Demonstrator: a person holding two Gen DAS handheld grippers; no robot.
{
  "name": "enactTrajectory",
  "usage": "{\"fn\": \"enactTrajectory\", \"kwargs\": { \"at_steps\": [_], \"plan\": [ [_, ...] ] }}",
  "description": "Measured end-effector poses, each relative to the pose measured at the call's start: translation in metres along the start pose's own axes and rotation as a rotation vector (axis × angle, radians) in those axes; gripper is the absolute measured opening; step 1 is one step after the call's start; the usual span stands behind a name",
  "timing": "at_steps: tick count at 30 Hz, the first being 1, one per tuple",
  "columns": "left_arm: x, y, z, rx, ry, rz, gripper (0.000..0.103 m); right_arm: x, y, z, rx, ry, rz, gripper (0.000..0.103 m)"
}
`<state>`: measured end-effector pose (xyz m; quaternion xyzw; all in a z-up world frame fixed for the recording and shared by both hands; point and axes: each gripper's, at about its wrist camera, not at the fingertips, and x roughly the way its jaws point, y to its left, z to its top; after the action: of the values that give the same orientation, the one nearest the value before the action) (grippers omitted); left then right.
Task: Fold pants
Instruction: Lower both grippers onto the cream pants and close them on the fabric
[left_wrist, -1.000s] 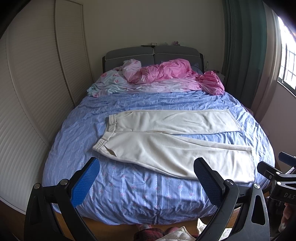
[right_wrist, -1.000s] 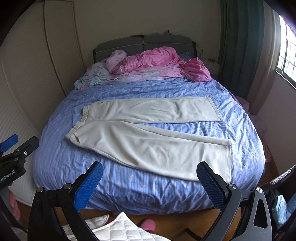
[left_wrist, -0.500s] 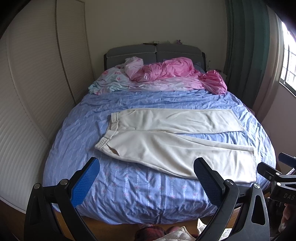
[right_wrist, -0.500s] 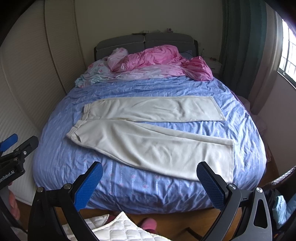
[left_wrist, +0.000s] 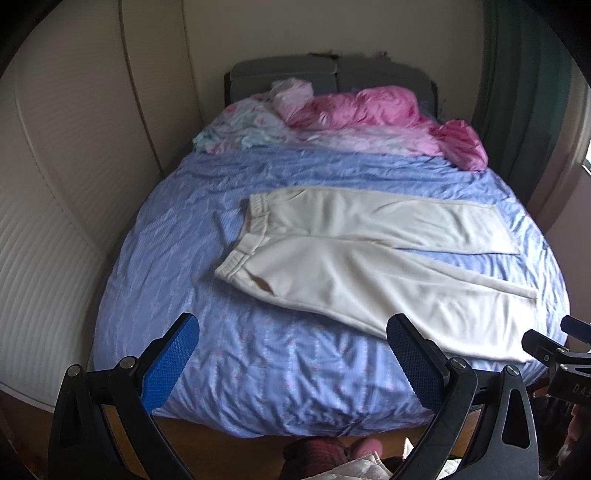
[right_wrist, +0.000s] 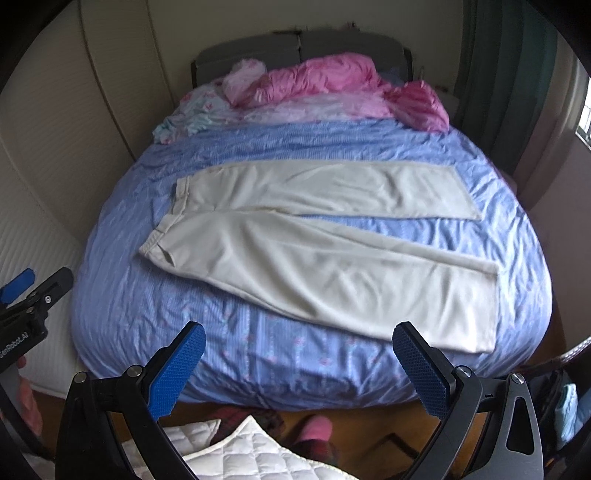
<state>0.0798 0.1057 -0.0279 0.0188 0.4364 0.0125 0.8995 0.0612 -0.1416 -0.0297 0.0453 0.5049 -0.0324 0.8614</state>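
Observation:
Cream pants (left_wrist: 354, 254) lie flat on the blue bed (left_wrist: 229, 354), waistband to the left, both legs spread apart and reaching right. They also show in the right wrist view (right_wrist: 314, 236). My left gripper (left_wrist: 291, 339) is open and empty, above the bed's near edge, in front of the waistband end. My right gripper (right_wrist: 295, 350) is open and empty, above the near edge, in front of the near leg. Neither touches the pants.
A pink duvet (left_wrist: 362, 110) and a floral sheet (left_wrist: 243, 129) are bunched at the grey headboard (left_wrist: 332, 70). A wardrobe wall (left_wrist: 55, 184) runs along the left. Green curtains (left_wrist: 517, 85) hang at the right. A white quilted cloth (right_wrist: 236, 454) lies on the floor.
Both grippers have moved forward and down toward the bed, so the pants appear larger and nearer. Both stay open.

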Motion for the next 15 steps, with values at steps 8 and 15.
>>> {"fn": "enactTrajectory", "kwargs": {
  "at_steps": [8,15],
  "plan": [
    [0.092,0.057,0.019,-0.036,0.13,0.007,0.103,0.09,0.038,0.016,0.097,0.108,-0.017,0.103],
    [0.183,0.085,0.022,-0.062,0.281,-0.042,0.103,0.178,0.039,0.001,0.333,0.231,-0.004,0.103]
  ]
}}
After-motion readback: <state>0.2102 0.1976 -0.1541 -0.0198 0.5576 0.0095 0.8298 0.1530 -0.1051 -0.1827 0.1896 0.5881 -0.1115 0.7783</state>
